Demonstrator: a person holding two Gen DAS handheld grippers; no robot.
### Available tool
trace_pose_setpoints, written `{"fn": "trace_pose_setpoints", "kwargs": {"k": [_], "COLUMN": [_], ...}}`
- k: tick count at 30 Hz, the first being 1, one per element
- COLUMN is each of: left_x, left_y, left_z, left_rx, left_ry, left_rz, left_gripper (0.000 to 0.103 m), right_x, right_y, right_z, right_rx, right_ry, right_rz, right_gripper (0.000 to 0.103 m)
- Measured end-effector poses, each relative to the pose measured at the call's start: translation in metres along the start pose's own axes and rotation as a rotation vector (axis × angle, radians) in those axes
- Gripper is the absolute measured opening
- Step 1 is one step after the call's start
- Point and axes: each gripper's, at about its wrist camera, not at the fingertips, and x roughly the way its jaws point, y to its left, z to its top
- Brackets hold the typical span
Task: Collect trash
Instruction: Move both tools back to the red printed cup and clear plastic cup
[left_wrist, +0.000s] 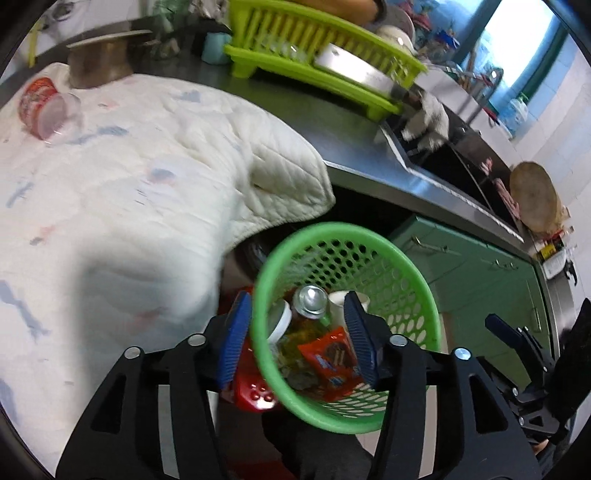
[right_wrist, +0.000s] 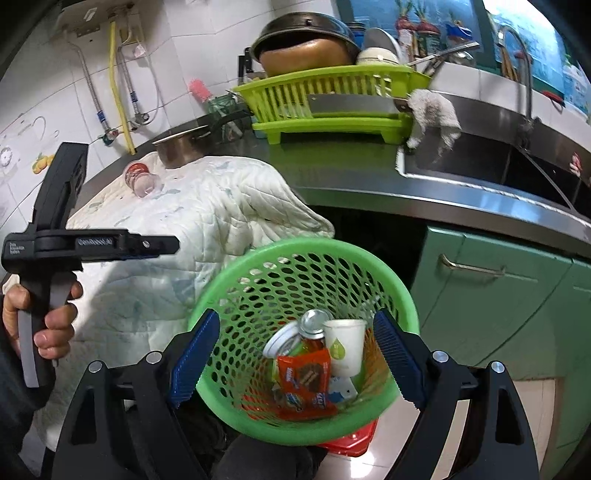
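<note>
A green perforated basket (left_wrist: 406, 288) (right_wrist: 236, 288) stands low beside the counter. It holds a glass bottle (left_wrist: 310, 306) (right_wrist: 312, 325), a white paper cup (left_wrist: 338, 302) (right_wrist: 345, 347), a white lid (left_wrist: 280, 321) (right_wrist: 280, 339) and a red snack wrapper (left_wrist: 328, 358) (right_wrist: 304, 376). My left gripper (left_wrist: 295, 339) is open above the basket and empty. My right gripper (right_wrist: 295, 354) is open above the basket and empty. A clear plastic cup with a red label (left_wrist: 46, 107) (right_wrist: 142, 179) lies on its side on the white quilted cloth (left_wrist: 147, 166) (right_wrist: 192, 221).
A lime dish rack (left_wrist: 317, 55) (right_wrist: 332, 99) with a cleaver stands on the steel counter (left_wrist: 369, 162) (right_wrist: 351, 184). A pot (right_wrist: 181, 147) stands behind the cloth. A sink (right_wrist: 480, 162) with a rag lies to the right. Green cabinets (right_wrist: 498, 295) are below. A red object (left_wrist: 255, 391) lies under the basket.
</note>
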Motion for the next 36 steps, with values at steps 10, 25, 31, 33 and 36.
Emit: {"fn": "trace_pose_setpoints", "kwargs": {"k": [10, 25, 31, 33, 36], "left_x": [-0.067, -0.117, -0.117, -0.115, -0.111], "left_y": [0.094, 0.240, 0.283, 0.294, 0.303], "left_z": [0.024, 0.075, 0.089, 0.093, 0.098], "left_rx": [-0.129, -0.251, -0.326, -0.352, -0.375], "left_ry": [-0.118, -0.199, -0.202, -0.198, -0.197], "left_rz": [0.158, 0.384, 0.381, 0.376, 0.376], "left_gripper": [0.063, 0.065, 0.065, 0.069, 0.071], "right_x": [0.029, 0.120, 0.170, 0.188, 0.216], "right_y": [0.055, 0.170, 0.217, 0.233, 0.254], "right_z": [0.036, 0.121, 0.159, 0.169, 0.180], "right_rx": [-0.122, -0.258, -0.298, -0.323, -0.360], "right_ry": [0.002, 0.026, 0.036, 0.042, 0.054], "right_rz": [0.086, 0.213, 0.249, 0.249, 0.247], "right_gripper": [0.082, 0.075, 0.065, 0.064, 0.057]}}
